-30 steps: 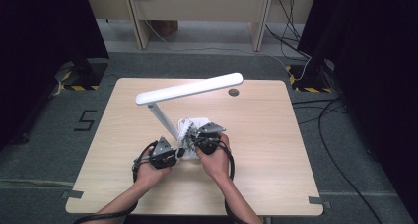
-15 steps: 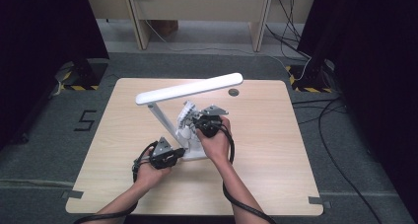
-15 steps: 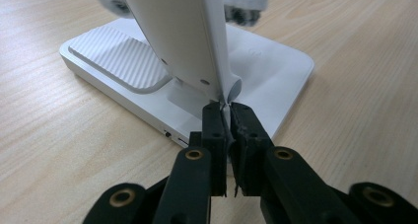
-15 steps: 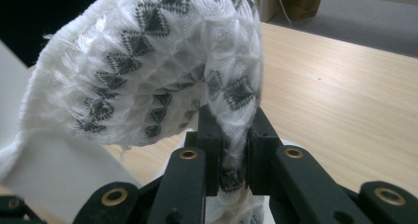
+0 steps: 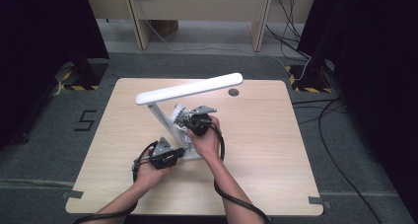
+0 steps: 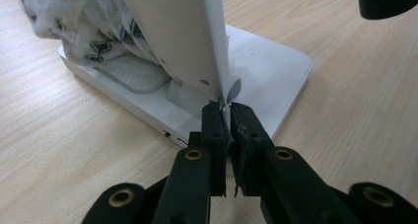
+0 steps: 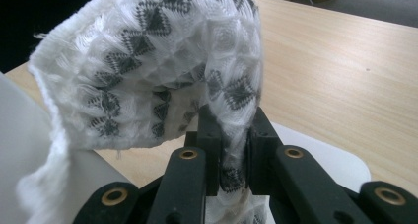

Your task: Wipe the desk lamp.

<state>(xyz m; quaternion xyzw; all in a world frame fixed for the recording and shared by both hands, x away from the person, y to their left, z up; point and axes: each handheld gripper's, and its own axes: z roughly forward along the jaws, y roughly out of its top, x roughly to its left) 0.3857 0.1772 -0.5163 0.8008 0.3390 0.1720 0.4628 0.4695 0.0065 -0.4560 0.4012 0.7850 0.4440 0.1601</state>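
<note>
Right gripper view shows the right gripper with its jaws clamped on a white patterned cloth, held against the upright of the desk lamp. The left gripper pinches the upright's lower edge just above the lamp base, steadying it. Judging by this, wiping the lamp is the step in hand, and the next move calls for sliding the cloth along the upright while the lamp stays braced.

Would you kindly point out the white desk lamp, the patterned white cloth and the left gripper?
white desk lamp (image 5: 190, 88), high view, light bar.
patterned white cloth (image 7: 162, 61), right gripper view, woven face.
left gripper (image 6: 226, 116), left gripper view, between fingertips.
</note>
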